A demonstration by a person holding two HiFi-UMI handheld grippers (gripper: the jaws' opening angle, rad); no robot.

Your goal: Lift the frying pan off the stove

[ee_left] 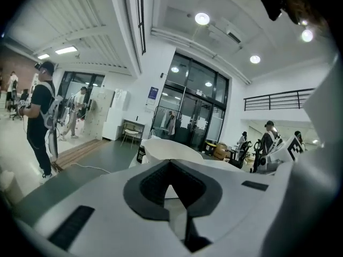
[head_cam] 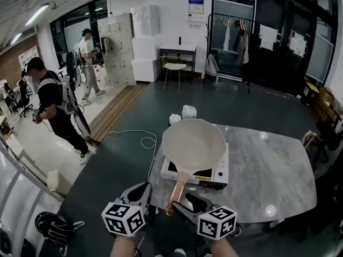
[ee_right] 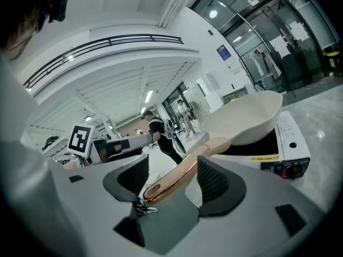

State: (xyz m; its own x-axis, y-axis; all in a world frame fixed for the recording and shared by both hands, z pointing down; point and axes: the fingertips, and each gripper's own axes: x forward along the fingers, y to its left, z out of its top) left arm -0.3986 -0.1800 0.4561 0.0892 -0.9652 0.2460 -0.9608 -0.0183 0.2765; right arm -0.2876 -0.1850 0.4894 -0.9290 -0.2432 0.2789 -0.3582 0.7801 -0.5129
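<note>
A cream frying pan (head_cam: pixel 194 142) sits on a white portable stove (head_cam: pixel 220 174) on the marble table (head_cam: pixel 268 170). Its copper-coloured handle (head_cam: pixel 178 190) points toward me over the table's near edge. My right gripper (head_cam: pixel 182 201) is open with the handle's end between its pads; in the right gripper view the handle (ee_right: pixel 182 170) runs through the gap of the right gripper (ee_right: pixel 172 178) up to the pan (ee_right: pixel 244 119). My left gripper (head_cam: pixel 141 193) hangs just left of the handle, shut and holding nothing. In the left gripper view the pan (ee_left: pixel 166 150) shows beyond the left gripper (ee_left: pixel 172 190).
Two white lidded containers (head_cam: pixel 188 111) (head_cam: pixel 174 119) stand behind the stove near the table's far edge. A white cable (head_cam: pixel 146 141) loops on the dark floor at the left. A person (head_cam: pixel 53 103) stands further left. The stove's knob side (ee_right: pixel 286 167) faces my right gripper.
</note>
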